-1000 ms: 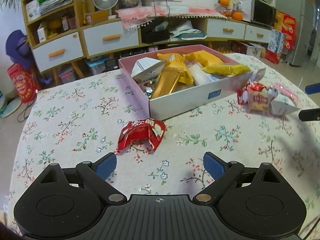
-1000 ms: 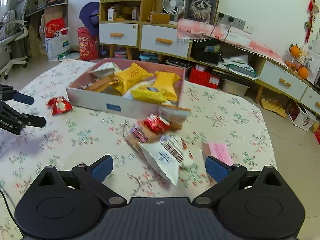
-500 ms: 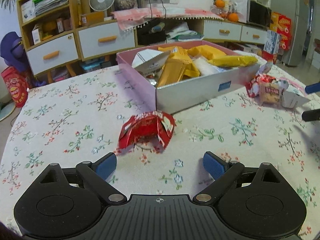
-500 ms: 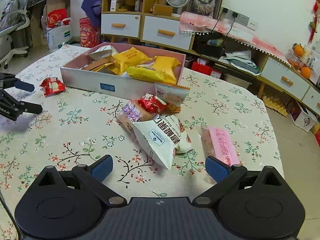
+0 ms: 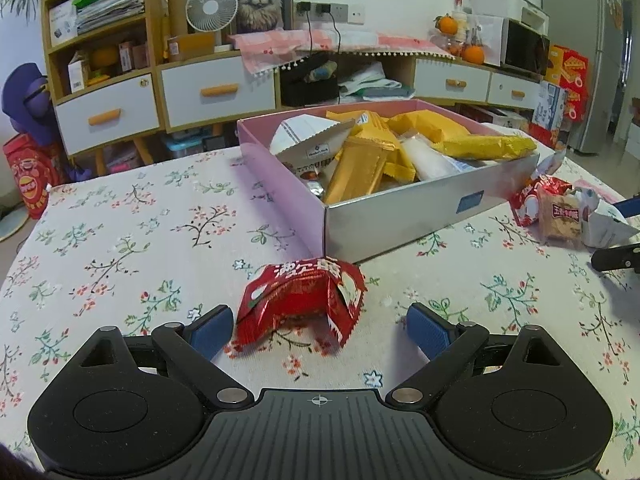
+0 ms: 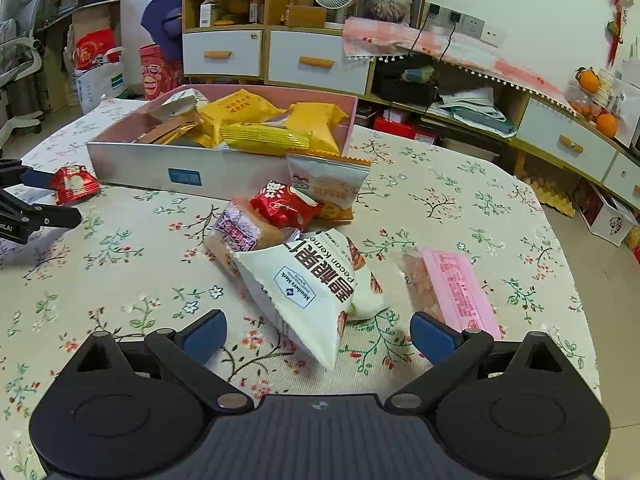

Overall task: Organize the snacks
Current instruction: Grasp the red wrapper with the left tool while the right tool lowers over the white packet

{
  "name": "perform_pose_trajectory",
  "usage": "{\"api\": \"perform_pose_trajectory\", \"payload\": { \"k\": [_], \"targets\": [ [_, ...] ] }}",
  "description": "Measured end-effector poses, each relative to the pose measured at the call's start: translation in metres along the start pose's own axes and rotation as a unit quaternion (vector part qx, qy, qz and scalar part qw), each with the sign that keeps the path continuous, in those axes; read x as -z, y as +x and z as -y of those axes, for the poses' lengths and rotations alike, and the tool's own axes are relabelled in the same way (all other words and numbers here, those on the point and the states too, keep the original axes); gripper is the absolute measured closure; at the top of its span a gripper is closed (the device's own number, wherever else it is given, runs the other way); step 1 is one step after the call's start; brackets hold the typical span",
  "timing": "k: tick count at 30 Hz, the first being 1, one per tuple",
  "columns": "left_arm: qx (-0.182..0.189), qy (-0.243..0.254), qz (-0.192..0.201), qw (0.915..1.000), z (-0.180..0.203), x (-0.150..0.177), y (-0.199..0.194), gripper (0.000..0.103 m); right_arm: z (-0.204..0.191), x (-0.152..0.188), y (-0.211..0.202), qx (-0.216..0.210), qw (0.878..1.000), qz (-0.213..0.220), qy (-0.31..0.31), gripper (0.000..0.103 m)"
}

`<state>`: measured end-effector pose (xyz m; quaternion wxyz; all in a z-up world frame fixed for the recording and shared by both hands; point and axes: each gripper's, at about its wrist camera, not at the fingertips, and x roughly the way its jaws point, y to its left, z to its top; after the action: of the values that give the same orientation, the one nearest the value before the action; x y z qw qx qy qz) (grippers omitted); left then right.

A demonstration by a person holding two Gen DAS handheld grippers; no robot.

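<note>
A pink and silver box (image 5: 384, 216) holds several yellow and white snack packs; it also shows in the right wrist view (image 6: 144, 168). My left gripper (image 5: 318, 330) is open, with a red snack pack (image 5: 300, 300) lying on the table between its fingertips. My right gripper (image 6: 318, 334) is open, with the corner of a white pecan pack (image 6: 304, 292) between its fingertips. Behind that pack lie a purple-labelled bread pack (image 6: 236, 236), a small red pack (image 6: 284, 208) and a white-and-orange pack (image 6: 326, 184). A pink pack (image 6: 452, 288) lies to the right.
The table has a floral cloth (image 5: 120, 240). Cabinets with white drawers (image 5: 216, 92) and shelves stand behind it. The table's right edge (image 6: 568, 248) drops to the floor. The other gripper's fingers (image 6: 40, 212) show at the left of the right wrist view.
Both grippers have moved forward and lower. The red pack now sits between my left fingertips, and the white pecan pack reaches between my right fingertips.
</note>
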<state>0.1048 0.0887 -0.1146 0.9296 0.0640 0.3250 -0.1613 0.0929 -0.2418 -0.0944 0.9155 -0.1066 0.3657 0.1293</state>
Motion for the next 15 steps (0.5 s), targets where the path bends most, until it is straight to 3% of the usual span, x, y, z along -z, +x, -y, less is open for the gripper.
{"api": "perform_pose_trajectory", "payload": {
  "k": [10,15],
  "targets": [
    [0.000,0.001,0.002,1.0000,0.0020,-0.0050,0.0008,0.015,-0.0020,-0.0071,0.0031,-0.014,1.000,0.006,-0.003,0.041],
    [-0.005,-0.001,0.007,1.0000,0.0020,-0.0063,-0.0020,0.025,-0.0027,-0.0086,0.0013,-0.012,1.000,0.009,-0.004,0.045]
  ]
}}
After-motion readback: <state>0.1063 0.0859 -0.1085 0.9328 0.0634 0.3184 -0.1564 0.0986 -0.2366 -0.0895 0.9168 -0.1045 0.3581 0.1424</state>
